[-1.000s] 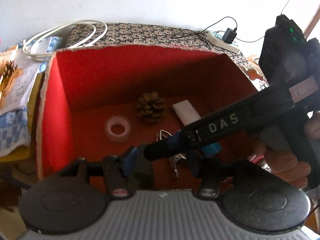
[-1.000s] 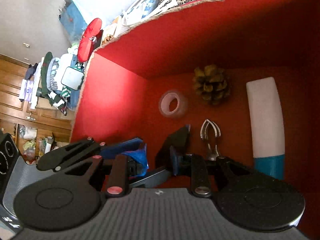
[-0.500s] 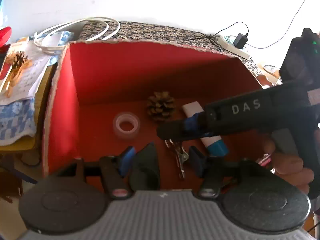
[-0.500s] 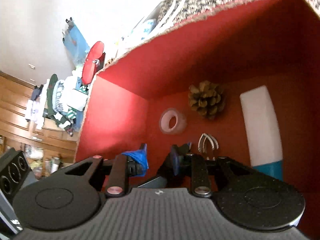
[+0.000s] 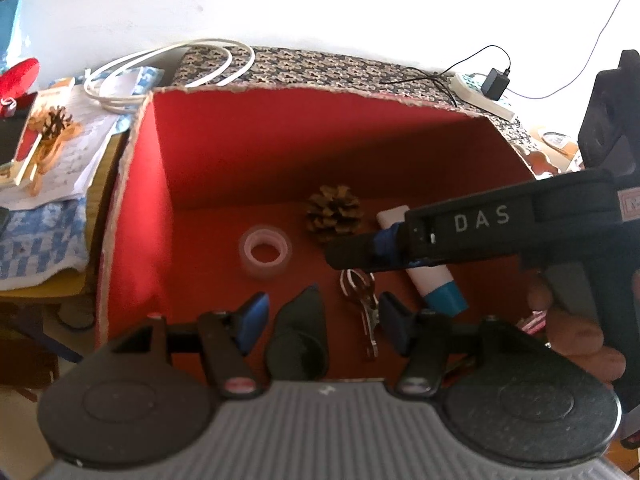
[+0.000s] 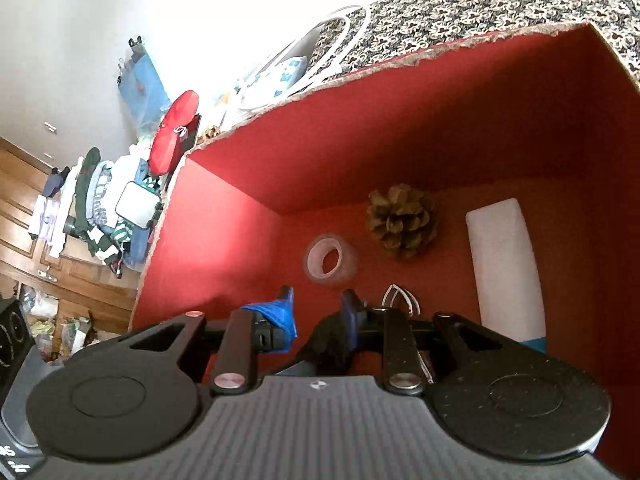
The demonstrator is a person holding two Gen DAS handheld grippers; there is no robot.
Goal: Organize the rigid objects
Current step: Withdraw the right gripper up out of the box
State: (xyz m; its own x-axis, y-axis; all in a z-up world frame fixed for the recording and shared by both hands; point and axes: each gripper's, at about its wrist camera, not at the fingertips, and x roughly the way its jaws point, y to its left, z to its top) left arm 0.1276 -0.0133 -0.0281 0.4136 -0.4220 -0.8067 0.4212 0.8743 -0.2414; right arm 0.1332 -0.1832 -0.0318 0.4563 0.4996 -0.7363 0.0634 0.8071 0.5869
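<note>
A red-lined box (image 5: 224, 160) holds a pine cone (image 5: 334, 212), a clear tape roll (image 5: 265, 251), a white tube with a blue cap (image 5: 434, 284), a metal clip (image 5: 362, 300) and a black wedge-shaped object (image 5: 300, 336) at the near wall. My left gripper (image 5: 320, 320) is open above the box's near edge, empty. My right gripper (image 5: 348, 254) reaches in from the right above the clip. In the right wrist view its fingers (image 6: 318, 316) stand apart with nothing between them; the same black object (image 6: 332, 344) lies just below.
The box stands on a patterned cloth (image 5: 320, 68). A white cable coil (image 5: 168, 64) lies behind its left corner, a power strip with charger (image 5: 486, 90) behind the right. Papers and a book (image 5: 44, 140) lie on a side table to the left.
The black object left my right gripper's jaws and now lies on the box floor. Both grippers have risen and pulled back from the box floor.
</note>
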